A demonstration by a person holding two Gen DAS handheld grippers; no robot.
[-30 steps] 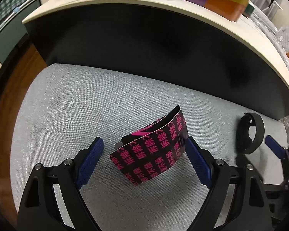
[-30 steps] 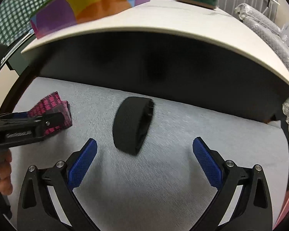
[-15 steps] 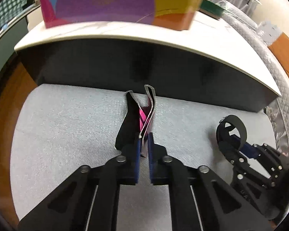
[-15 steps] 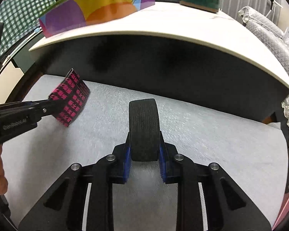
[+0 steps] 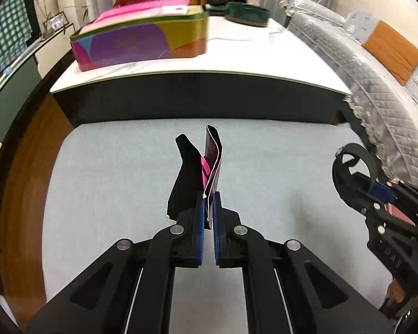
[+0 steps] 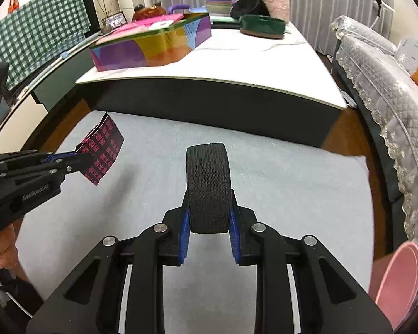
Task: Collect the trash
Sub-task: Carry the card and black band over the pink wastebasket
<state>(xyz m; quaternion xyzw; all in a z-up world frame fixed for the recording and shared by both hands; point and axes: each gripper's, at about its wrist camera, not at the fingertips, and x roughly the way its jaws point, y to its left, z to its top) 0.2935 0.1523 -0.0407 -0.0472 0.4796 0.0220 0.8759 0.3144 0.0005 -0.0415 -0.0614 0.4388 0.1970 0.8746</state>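
Two pieces were up off the grey rug point(image 6: 278, 172): my left tongs point(image 5: 208, 208) clamped a folded black-and-pink wrapper point(image 5: 212, 158), my right tongs point(image 6: 209, 222) pinched a black elastic band point(image 6: 209, 183). Open rug lay before the counter point(image 6: 237, 64) edge.

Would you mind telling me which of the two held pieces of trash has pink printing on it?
The folded wrapper in the left gripper: black with pink characters. The band in the right gripper is plain black.
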